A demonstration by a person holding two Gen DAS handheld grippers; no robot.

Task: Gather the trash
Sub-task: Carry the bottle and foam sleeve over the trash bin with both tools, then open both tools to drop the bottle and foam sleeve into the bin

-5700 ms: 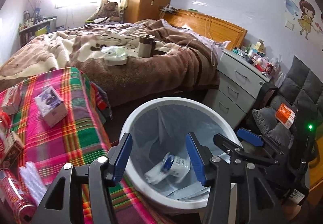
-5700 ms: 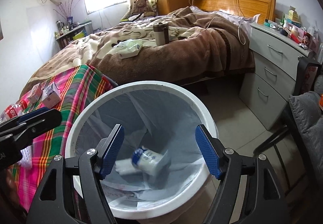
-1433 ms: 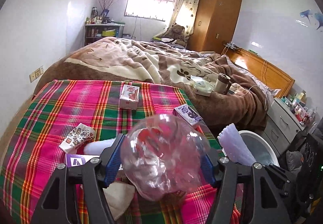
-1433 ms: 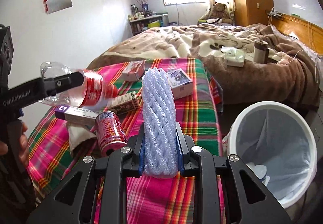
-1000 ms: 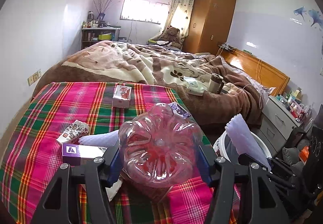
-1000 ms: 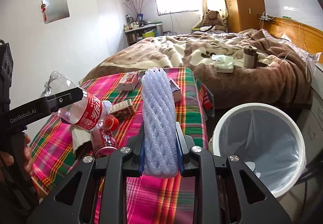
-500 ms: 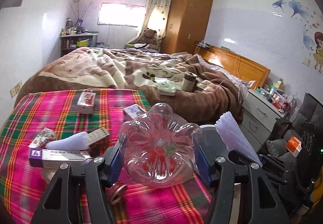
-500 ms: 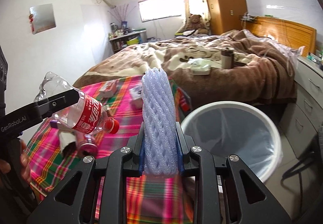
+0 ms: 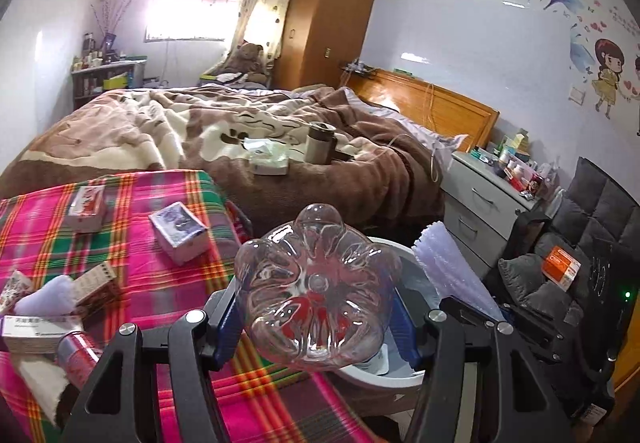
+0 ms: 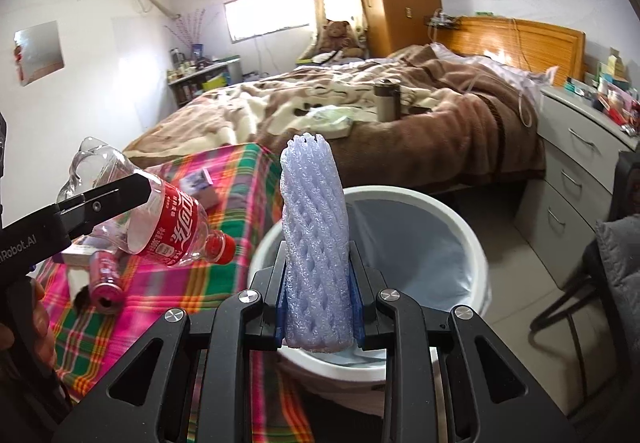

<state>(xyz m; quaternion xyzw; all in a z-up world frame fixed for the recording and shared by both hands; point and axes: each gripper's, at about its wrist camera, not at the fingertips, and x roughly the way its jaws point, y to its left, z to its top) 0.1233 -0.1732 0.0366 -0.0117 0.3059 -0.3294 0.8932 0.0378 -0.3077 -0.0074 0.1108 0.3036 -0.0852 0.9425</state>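
Note:
My left gripper (image 9: 318,317) is shut on a clear plastic bottle (image 9: 316,283) with a red label, its base toward the camera. From the right wrist view the same bottle (image 10: 160,219) hangs tilted over the plaid table, cap down. My right gripper (image 10: 318,299) is shut on a pale purple foam net sleeve (image 10: 316,243) that stands upright between the pads. The white trash bin (image 10: 460,227) with a blue liner sits on the floor just behind the sleeve. In the left wrist view the bin (image 9: 404,249) is mostly hidden behind the bottle, with the sleeve (image 9: 448,267) over it.
On the plaid table (image 9: 132,275) lie small boxes (image 9: 180,231), a red can (image 10: 104,277), a long white box (image 9: 36,331) and white tissue. A bed (image 9: 240,147) stands behind, a grey drawer unit (image 9: 480,211) and a dark chair (image 9: 568,275) to the right.
Both grippers have swung right from over the table toward the bin, each still holding its item. The bin now sits close behind the sleeve and the bottle.

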